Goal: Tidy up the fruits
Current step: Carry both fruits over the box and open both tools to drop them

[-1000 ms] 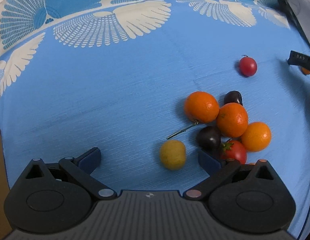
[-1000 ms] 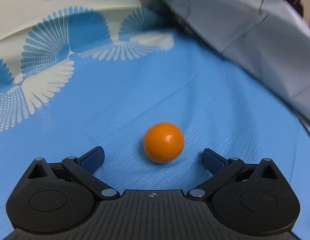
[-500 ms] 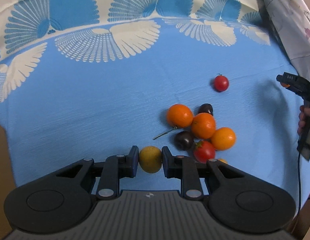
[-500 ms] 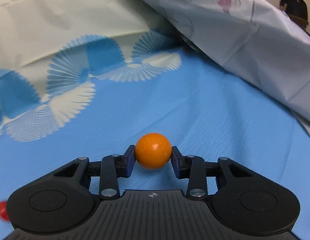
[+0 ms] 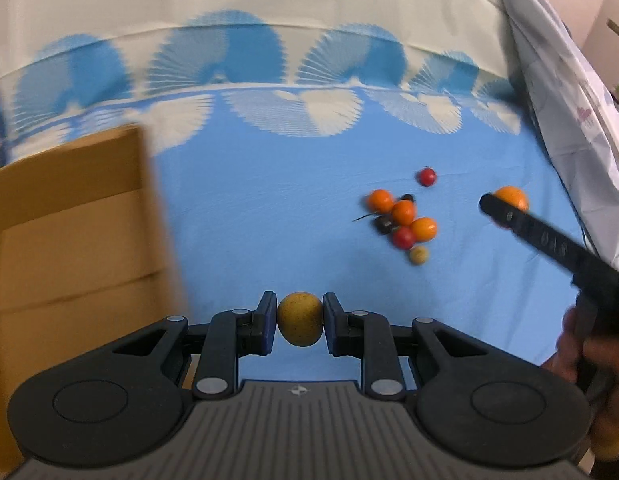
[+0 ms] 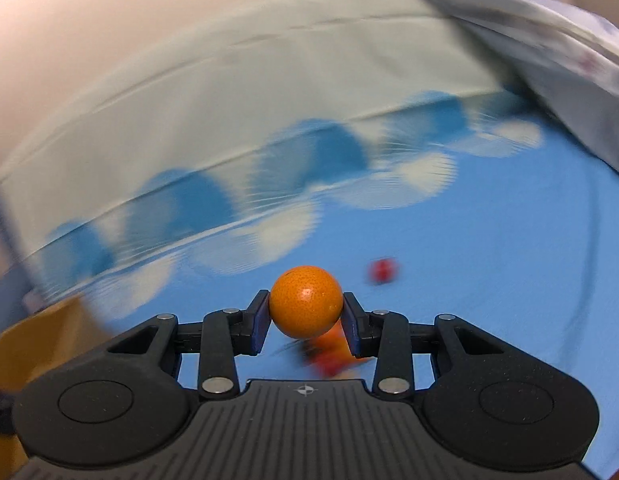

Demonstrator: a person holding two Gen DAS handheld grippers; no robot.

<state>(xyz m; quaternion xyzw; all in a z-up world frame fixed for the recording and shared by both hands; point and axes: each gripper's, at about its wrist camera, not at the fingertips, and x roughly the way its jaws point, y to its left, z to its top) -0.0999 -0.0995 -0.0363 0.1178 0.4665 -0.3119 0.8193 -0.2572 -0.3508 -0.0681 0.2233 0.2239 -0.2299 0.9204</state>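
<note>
Nearest, the left claw (image 5: 300,324) pinches a small yellow fruit (image 5: 300,325) across its middle, lifted over the blue cloth (image 5: 269,220) beside a cardboard box (image 5: 69,240). The right claw (image 6: 305,314) likewise clamps a round orange (image 6: 306,301). Both look light, firm and smooth, likely to roll; farther off lies the fruit pile (image 5: 403,222).

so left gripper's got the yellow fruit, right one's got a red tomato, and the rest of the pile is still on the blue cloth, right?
Not quite: the right gripper is shut on an orange fruit, not a red tomato, as the right wrist view shows. The rest stands: the left gripper holds the yellow fruit, and the pile lies on the blue cloth.
</note>
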